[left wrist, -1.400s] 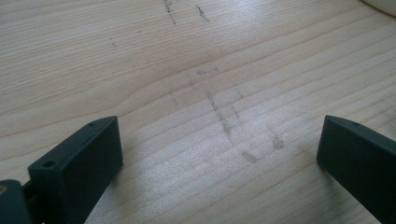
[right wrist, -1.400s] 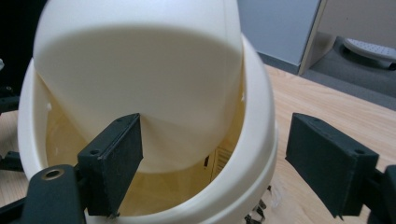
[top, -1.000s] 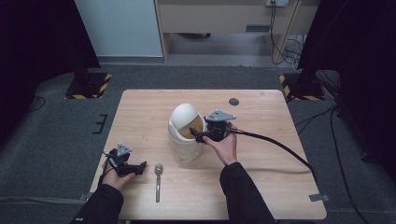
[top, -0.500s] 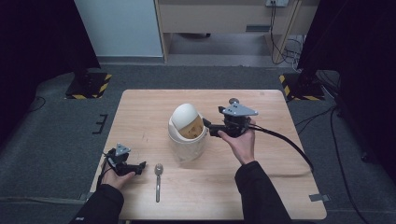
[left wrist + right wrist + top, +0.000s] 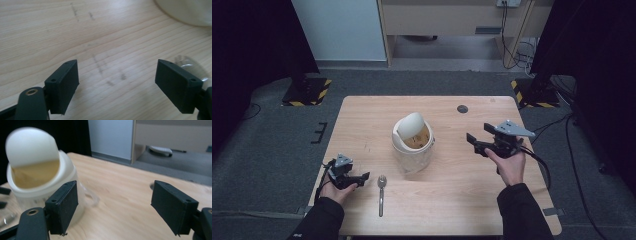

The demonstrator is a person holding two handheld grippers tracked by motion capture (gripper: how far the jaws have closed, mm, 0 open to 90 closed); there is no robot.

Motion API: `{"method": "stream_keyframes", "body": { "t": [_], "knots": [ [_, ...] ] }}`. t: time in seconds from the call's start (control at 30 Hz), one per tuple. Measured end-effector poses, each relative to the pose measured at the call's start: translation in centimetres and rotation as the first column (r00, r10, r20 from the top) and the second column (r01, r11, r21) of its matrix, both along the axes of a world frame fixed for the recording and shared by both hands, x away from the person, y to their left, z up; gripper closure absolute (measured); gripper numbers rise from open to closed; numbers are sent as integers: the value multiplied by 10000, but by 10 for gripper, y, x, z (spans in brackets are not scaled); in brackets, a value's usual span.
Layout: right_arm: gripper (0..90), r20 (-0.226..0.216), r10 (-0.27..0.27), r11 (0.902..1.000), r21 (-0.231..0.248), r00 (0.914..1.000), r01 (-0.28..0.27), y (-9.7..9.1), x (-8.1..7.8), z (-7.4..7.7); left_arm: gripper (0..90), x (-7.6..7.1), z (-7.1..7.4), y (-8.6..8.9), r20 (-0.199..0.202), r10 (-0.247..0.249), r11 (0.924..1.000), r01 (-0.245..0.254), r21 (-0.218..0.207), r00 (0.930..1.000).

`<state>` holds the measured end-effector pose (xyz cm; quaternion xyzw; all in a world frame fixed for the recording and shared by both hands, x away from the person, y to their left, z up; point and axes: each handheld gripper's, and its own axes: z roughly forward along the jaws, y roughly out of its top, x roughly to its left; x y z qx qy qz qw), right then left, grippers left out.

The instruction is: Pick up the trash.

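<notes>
The left hand (image 5: 334, 186) rests low at about 7 o'clock on the high view, its sleeve entering from the bottom edge. It holds the left gripper (image 5: 363, 176) roughly level, jaws pointing toward 3 o'clock. Those jaws have just been closing, yet they stand apart with nothing between them (the left gripper view shows a wide gap between the two black pads).

The right hand (image 5: 510, 165) sits at about 4 o'clock, forearm rising from the bottom edge and palm cupped under the right gripper (image 5: 472, 141). Its jaws point toward 9 o'clock, spread wide and empty.
</notes>
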<state>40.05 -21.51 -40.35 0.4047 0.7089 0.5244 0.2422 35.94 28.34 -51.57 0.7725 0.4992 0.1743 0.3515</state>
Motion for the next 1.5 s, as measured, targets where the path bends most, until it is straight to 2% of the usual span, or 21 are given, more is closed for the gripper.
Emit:
{"method": "stream_keyframes", "body": {
  "t": [0.07, 0.1, 0.13, 0.2, 0.23, 0.27, 0.33, 0.37, 0.43, 0.47, 0.57, 0.77, 0.9, 1.03, 1.13, 1.3, 1.43, 1.47, 1.5],
  "knots": [
    [212, -186, -158, 9998, -111, 9997, 156, -12, -6, -9, 221, -5, 3, -6, 28, -143, 9998, 143, -122, 9999],
    [208, -339, -303, 9994, -188, 9990, 297, -23, -12, -19, 245, -8, 5, -9, 18, -187, 9997, 188, -151, 9998],
    [208, -339, -303, 9994, -188, 9990, 297, -23, -12, -19, 245, -11, 6, -12, -25, -222, 9996, 222, -187, 9998],
    [202, -526, -427, 9988, -266, 9977, 413, -34, -16, -30, 261, -16, 8, -17, -61, -230, 9995, 229, -200, 9997],
    [206, -751, -595, 9980, -268, 9954, 576, -43, -19, -43, 265, -18, 8, -20, -114, -250, 9995, 247, -187, 9996],
    [206, -751, -595, 9980, -268, 9954, 576, -43, -19, -43, 265, -20, 9, -22, -165, -258, 9995, 255, -163, 9995],
    [210, -1116, -737, 9970, -329, 9910, 704, -52, -22, -56, 267, -25, 8, -29, -355, -280, 9996, 276, -111, 9990],
    [211, -1357, -795, 9958, -562, 9876, 725, -57, -22, -61, 270, -26, 8, -31, -416, -303, 9995, 298, -126, 9987],
    [214, -1477, -999, 9932, -740, 9840, 897, -63, -23, -66, 273, -30, 8, -38, -550, -332, 9993, 323, -182, 9979],
    [214, -1542, -1173, 9920, -651, 9810, 1083, -68, -23, -69, 293, -32, 9, -41, -605, -357, 9991, 344, -227, 9975],
    [212, -1588, -1272, 9908, -653, 9791, 1181, -70, -24, -71, 305, -35, 9, -48, -757, -409, 9990, 394, -210, 9963],
    [218, -1741, -1316, 9884, -985, 9759, 1157, -69, -24, -76, 345, -36, 4, -56, -1195, -474, 9988, 482, 41, 9917],
    [218, -1774, -1215, 9884, -1123, 9766, 1026, -65, -24, -77, 380, -38, 1, -63, -1498, -489, 9977, 553, 387, 9875],
    [215, -1814, -1139, 9886, -1184, 9768, 932, -63, -24, -78, 409, -37, 1, -68, -1298, -592, 9947, 694, 755, 9898],
    [215, -1825, -1114, 9886, -1201, 9769, 903, -62, -23, -78, 468, -36, 1, -69, -1171, -751, 9897, 884, 1126, 9903],
    [215, -1862, -1104, 9880, -1274, 9763, 874, -62, -23, -79, 612, -34, 2, -65, -1120, -736, 9876, 880, 1303, 9910],
    [215, -1859, -1069, 9879, -1312, 9767, 831, -62, -23, -79, 693, -32, 2, -62, -1132, -755, 9869, 905, 1336, 9907],
    [216, -1876, -1064, 9878, -1321, 9765, 822, -62, -23, -79, 740, -31, 3, -61, -1143, -746, 9871, 896, 1327, 9906],
    [216, -1876, -1064, 9878, -1321, 9765, 822, -62, -23, -79, 740, -30, 3, -60, -1168, -744, 9873, 897, 1310, 9904]
  ]
}}
